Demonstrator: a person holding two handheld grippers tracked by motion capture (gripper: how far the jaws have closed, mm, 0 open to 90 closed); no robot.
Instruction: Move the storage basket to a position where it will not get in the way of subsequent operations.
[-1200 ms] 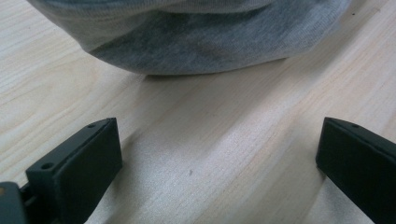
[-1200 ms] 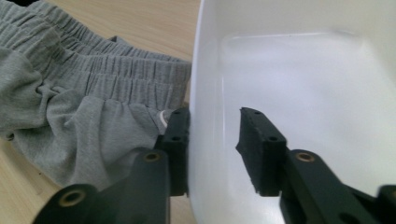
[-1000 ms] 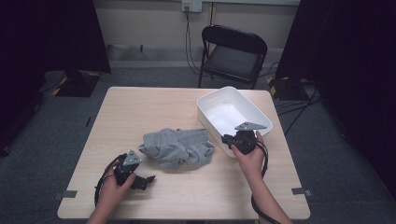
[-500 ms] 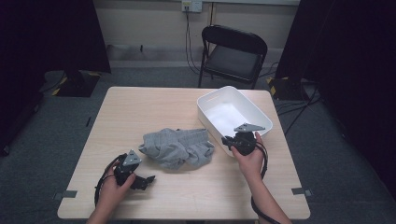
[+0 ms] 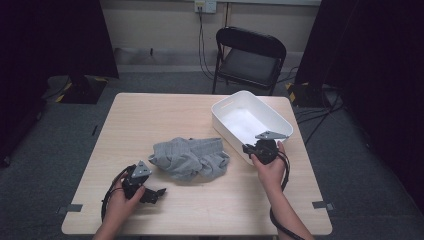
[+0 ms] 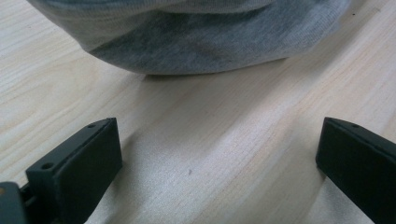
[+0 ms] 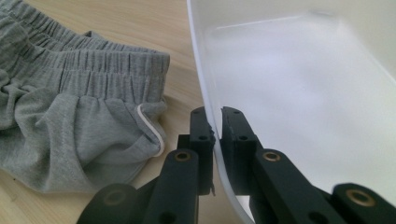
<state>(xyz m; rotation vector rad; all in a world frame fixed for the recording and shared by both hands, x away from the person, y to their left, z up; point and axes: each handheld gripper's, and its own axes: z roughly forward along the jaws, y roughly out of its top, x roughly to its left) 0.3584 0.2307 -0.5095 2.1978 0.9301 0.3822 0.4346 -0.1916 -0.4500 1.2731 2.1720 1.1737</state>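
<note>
Pinching the white bin's [image 7: 299, 93] near rim, right gripper [image 7: 216, 135] is clamped; left gripper [image 6: 219, 158], agape and empty, must next grab the grey garment [image 5: 190, 157].

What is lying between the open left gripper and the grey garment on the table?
Nothing: in the left gripper view, bare wooden table lies between the left gripper and the hem of the grey garment.

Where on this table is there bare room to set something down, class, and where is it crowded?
Free: the far left of the table, beyond the grey garment, and the near edge between the two hands. Crowded: the right side, where the white tub, the right gripper clamped on its rim and the garment sit close.
</note>
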